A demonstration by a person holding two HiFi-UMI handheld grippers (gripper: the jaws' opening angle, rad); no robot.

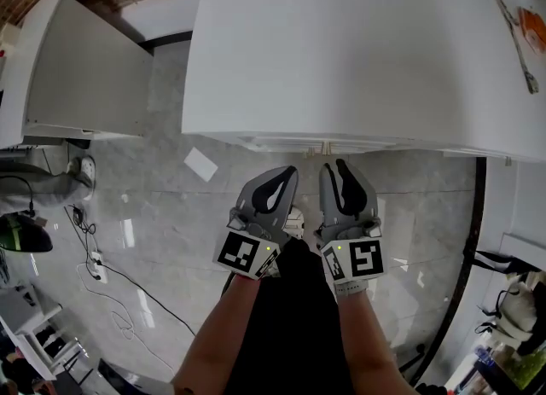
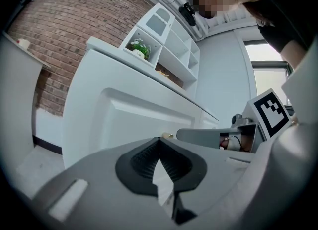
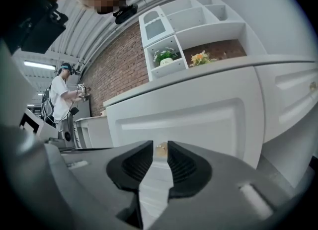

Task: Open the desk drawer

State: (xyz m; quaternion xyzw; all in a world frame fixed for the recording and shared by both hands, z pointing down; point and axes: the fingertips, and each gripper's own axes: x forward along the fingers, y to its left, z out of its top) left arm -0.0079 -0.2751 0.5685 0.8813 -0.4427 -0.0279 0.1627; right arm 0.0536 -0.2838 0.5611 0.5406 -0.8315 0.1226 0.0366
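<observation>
Drawer: the drawer front (image 3: pixel 198 119) sits shut under the desk (image 1: pixel 341 43) edge, straight ahead of both your grippers; nothing is pulled out yet
Knob: the small brass knob (image 3: pixel 161 149) shows in the slot between the right jaws, at or just past their tips
Right gripper: your right gripper (image 1: pixel 339 165) has its jaws apart with a narrow gap; the pads press on nothing
Left gripper: your left gripper (image 1: pixel 288 171) has its jaws together and empty, just beside the right one
Risk, missed grip: close too soon and the tips likely snap together short of the knob
Risk, slip: the knob is small and round; a shallow pinch probably slides off once you pull
Risk, skewed pull: the right gripper tips slightly downward; pulling along that line could bind the drawer
Risk, crowding: the left gripper sits so near that it may knock the right one or the drawer front
</observation>
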